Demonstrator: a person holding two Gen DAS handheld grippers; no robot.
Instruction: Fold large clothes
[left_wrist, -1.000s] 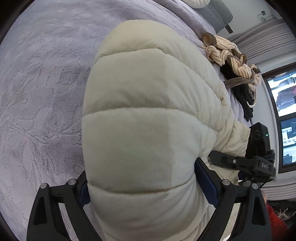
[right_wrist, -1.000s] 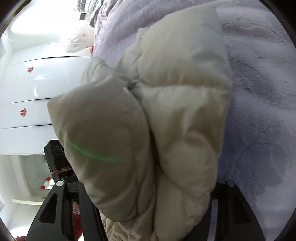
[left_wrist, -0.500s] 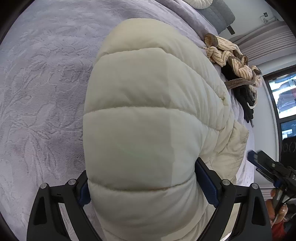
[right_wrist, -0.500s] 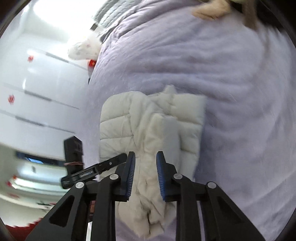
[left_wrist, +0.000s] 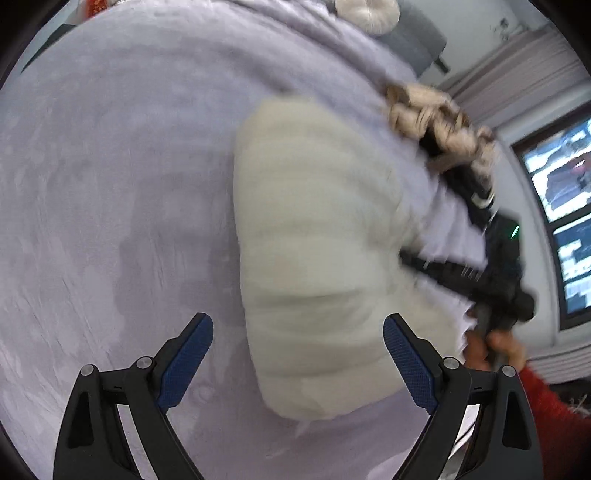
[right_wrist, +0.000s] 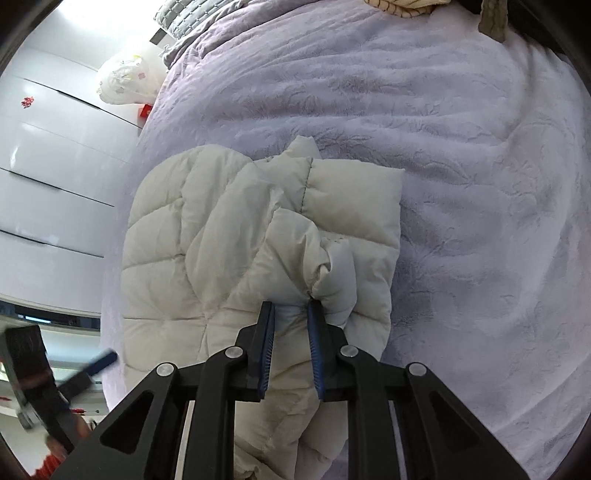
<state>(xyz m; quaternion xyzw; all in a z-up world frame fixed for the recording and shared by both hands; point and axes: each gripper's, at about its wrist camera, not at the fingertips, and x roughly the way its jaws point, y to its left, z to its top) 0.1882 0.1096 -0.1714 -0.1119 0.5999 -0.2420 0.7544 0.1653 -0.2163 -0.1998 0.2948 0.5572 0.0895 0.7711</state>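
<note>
Pinching a puckered ridge of the cream puffer jacket between narrowed jaws, the right gripper takes hold at the near edge of the bundle; its jaws have just been closing, and fabric is gathered tight where the blue pads meet it. That grip looks meant to give a handle on the thick top layer so it can be drawn over or pulled straight. Beside it, the left gripper hangs with jaws spread wide, the jacket's rounded near end lying below and between the pads without either touching it, so that side is free, probably to reach a new hold. The view from the left wrist is smeared by motion. A hand in a red sleeve grips the handle of the other tool at the right edge there. The jacket sits bunched in quilted folds on the lavender bedspread, the fold apparently part done. Farther back, a heap of striped and dark clothes waits near the bed's far edge, and white wardrobe doors run along one side.
</note>
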